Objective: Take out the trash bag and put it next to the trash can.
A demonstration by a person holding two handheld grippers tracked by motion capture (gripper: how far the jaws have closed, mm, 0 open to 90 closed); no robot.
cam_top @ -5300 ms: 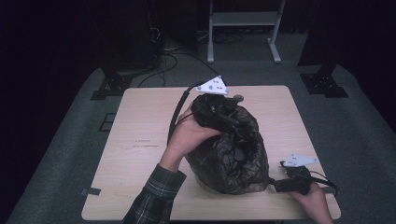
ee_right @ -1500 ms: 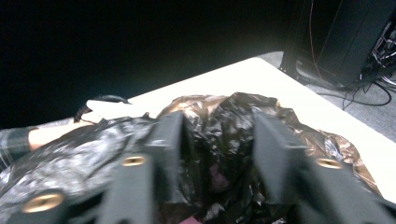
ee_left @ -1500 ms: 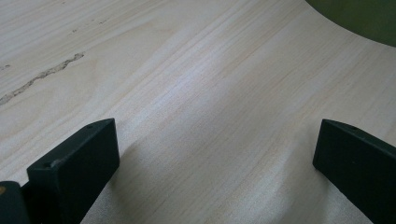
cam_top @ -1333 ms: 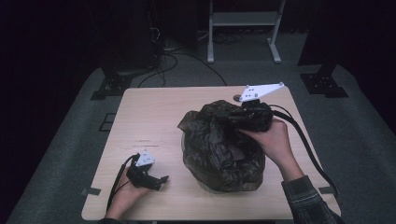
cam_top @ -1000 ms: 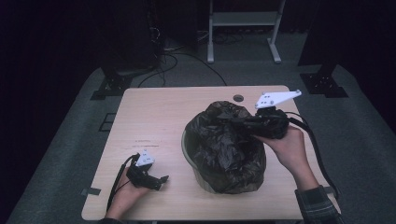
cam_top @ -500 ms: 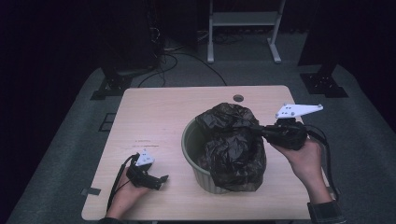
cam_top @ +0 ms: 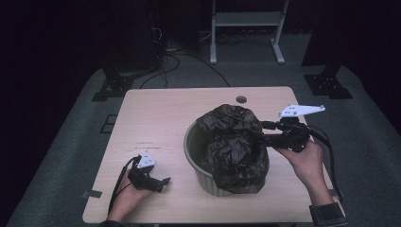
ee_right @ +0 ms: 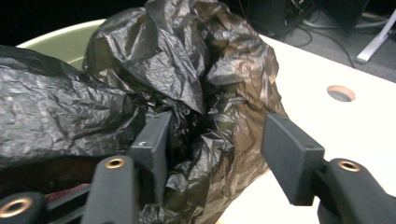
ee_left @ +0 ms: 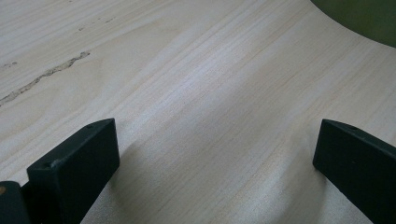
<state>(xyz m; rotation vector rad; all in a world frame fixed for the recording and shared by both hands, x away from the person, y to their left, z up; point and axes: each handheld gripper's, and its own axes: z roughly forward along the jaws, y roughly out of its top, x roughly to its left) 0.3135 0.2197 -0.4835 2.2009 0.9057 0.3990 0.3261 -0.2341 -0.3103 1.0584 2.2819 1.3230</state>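
A crumpled black plastic bag (cam_top: 234,149) lies in and over the right side of a pale green bin (cam_top: 193,151) at the table's middle. At the bag's right edge my right gripper (cam_top: 265,133) points left, held by a hand. Its jaws have just been opening; in the right gripper view the bag (ee_right: 140,70) bulges between them, with the right gripper (ee_right: 219,140) open and its right pad clear of the plastic. My left gripper (cam_top: 163,182) rests near the front left edge, and in its own view the left gripper (ee_left: 215,154) is open over bare wood, the bin (ee_left: 369,18) beyond.
The light wooden table (cam_top: 161,113) has a round cable hole (cam_top: 241,99) near its back edge. Cables trail from both grippers. A white metal stand (cam_top: 246,19) and floor cables sit behind the table in the dark.
The right gripper moved right and down with the bag, uncovering the bin's left rim, then its jaws spread apart. The left gripper has not moved.
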